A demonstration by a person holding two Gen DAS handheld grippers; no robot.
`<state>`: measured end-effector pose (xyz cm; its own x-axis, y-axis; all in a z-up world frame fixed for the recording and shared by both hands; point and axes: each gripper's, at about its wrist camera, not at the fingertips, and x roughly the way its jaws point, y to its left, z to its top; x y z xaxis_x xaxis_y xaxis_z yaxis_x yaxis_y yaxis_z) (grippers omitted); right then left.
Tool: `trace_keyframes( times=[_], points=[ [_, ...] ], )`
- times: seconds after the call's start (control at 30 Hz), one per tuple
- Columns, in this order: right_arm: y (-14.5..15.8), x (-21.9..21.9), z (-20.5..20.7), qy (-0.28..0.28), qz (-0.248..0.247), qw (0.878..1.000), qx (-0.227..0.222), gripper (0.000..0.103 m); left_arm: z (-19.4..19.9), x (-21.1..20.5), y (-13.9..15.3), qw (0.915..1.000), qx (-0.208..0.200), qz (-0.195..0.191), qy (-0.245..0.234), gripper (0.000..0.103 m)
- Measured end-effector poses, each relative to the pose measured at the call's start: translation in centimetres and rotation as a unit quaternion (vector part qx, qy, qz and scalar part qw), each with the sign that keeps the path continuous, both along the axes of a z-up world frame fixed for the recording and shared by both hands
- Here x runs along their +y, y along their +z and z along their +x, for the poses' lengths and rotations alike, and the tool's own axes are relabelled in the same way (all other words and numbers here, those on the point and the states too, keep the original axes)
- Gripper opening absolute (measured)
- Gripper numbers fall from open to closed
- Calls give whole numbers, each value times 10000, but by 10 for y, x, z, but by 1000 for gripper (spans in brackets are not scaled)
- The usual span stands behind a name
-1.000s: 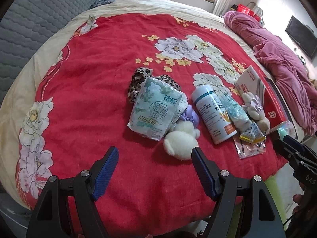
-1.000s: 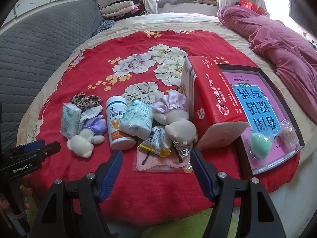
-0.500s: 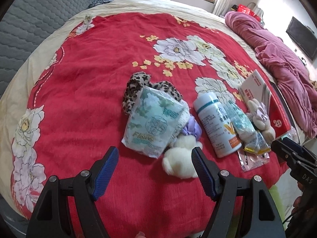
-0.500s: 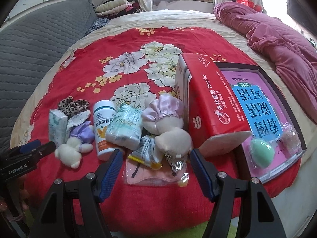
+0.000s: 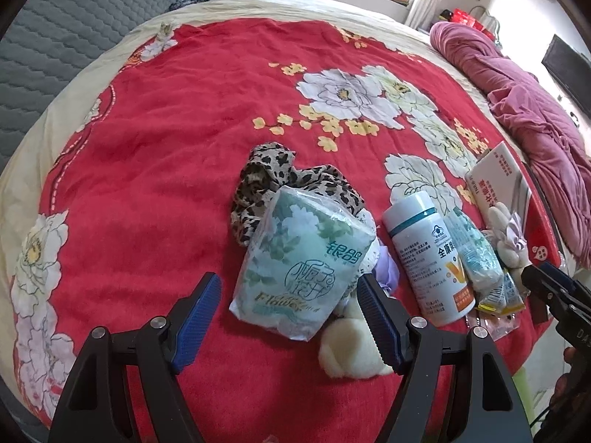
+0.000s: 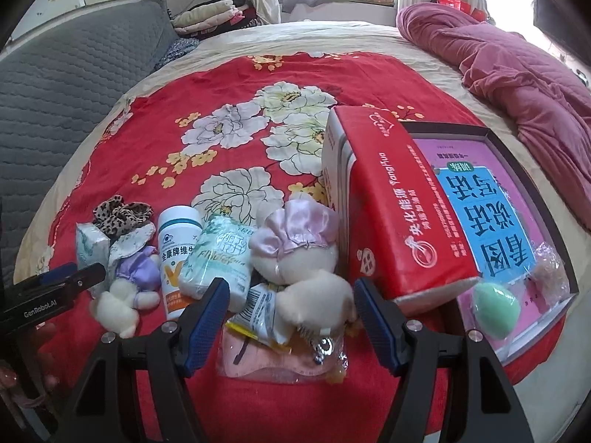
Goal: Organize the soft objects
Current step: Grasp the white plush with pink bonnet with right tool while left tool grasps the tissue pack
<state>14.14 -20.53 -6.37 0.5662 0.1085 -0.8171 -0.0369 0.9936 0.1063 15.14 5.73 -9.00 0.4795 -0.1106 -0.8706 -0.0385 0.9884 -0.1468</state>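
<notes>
Left wrist view, left gripper [image 5: 288, 312] open around tissue pack [image 5: 301, 267] at lower centre, right gripper [image 6: 290, 315] open over plush toy [image 6: 299, 258], red blanket [image 5: 166, 140] beneath.

The left gripper [image 5: 288, 310] sits at 6 o'clock in its own view, its two blue-padded fingers [image 5: 197, 312] spread wide and holding nothing, black arms running down out of frame. The right gripper [image 6: 290, 313] sits likewise at 6 o'clock in its view, fingers [image 6: 207, 321] wide apart and clamping nothing. Each shows in the other's camera: the right one's black and blue tip at 4 o'clock in the left view, the left one's at 9 o'clock in the right view, with a bit of the holding hand [image 6: 14, 384] below it.
</notes>
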Motion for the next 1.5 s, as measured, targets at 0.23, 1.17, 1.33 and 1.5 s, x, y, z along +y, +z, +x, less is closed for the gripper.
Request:
trace_keyframes(
  times=[0.23,1.17,1.33,1.5],
  points=[
    [-10,10,9,12,-326,9995,44,62,3,1,-9,10000,58,-63,40,77],
    [-8,3,-17,-35,70,9999,93,28,-1,16,-14,9989,-45,-431,199,77],
    [-18,2,-16,-45,119,9998,181,29,-7,19,-15,9982,-25,-564,206,77],
    [-21,3,-11,-86,83,9998,147,31,-8,19,-16,9983,-34,-550,209,77]
  ],
)
